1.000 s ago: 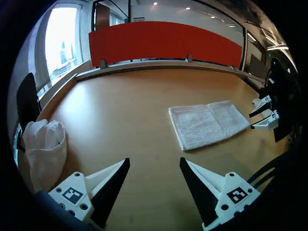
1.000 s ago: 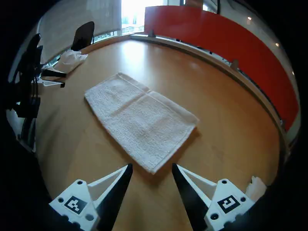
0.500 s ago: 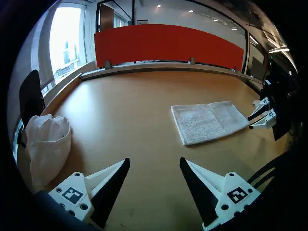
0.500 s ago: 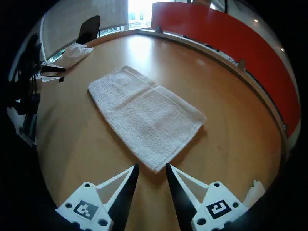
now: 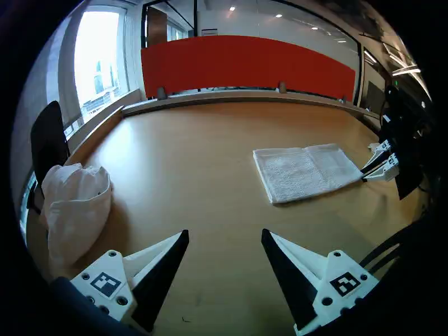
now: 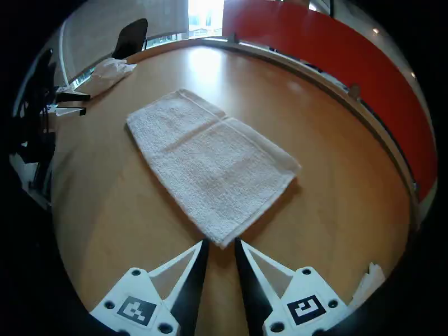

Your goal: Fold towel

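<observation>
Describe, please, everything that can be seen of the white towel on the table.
The towel is white, with a looped, terry-like texture, and roughly rectangular. It lies flat on the wooden table, and its thick edges suggest that it is already folded. A raised line crosses it nearer its far end. Its nearest corner sits between the fingertips of the right gripper, which are close together but not visibly pressing on it.

Left gripper view: low over the table, well back, facing the red screen, with the towel some way off to the right. Right gripper view: close at the towel's near corner, tilted down, facing the window. Shared by both: towel, table, red screen, white bundle.
</observation>
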{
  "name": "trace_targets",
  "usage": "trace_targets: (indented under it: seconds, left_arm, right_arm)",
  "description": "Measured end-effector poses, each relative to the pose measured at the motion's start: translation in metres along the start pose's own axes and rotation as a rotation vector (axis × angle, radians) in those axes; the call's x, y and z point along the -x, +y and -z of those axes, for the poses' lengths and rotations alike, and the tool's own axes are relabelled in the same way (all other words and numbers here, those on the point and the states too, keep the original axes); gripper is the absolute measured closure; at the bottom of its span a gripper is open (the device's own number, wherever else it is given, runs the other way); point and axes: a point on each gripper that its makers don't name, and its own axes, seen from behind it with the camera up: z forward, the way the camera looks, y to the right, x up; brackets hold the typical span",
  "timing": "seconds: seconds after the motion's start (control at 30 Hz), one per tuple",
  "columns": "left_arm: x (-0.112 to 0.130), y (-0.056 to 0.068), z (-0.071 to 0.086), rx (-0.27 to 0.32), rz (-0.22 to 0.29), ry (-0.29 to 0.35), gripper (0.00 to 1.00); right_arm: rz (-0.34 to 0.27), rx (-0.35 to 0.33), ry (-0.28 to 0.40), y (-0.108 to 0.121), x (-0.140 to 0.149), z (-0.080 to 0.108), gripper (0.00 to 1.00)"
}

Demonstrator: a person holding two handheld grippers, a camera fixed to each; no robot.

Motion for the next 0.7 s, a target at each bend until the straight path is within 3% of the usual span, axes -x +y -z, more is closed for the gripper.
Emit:
trace_targets:
  seconds: [0.27, 0.6, 0.7]
  left_arm:
    - [-0.0007, -0.0001, 0.0015, 0.001, 0.003, 0.003, 0.04]
    - [-0.0002, 0.0009, 0.0029, 0.002, -0.004, 0.001, 0.04]
    - [0.0001, 0.0009, 0.0031, 0.002, -0.004, 0.001, 0.04]
  right_arm:
    - [0.004, -0.004, -0.007, -0.0004, 0.0013, -0.0015, 0.65]
    - [-0.01, -0.01, -0.011, -0.0004, 0.0011, -0.0027, 0.95]
    - [-0.014, -0.007, -0.002, -0.0001, -0.0011, -0.0016, 0.97]
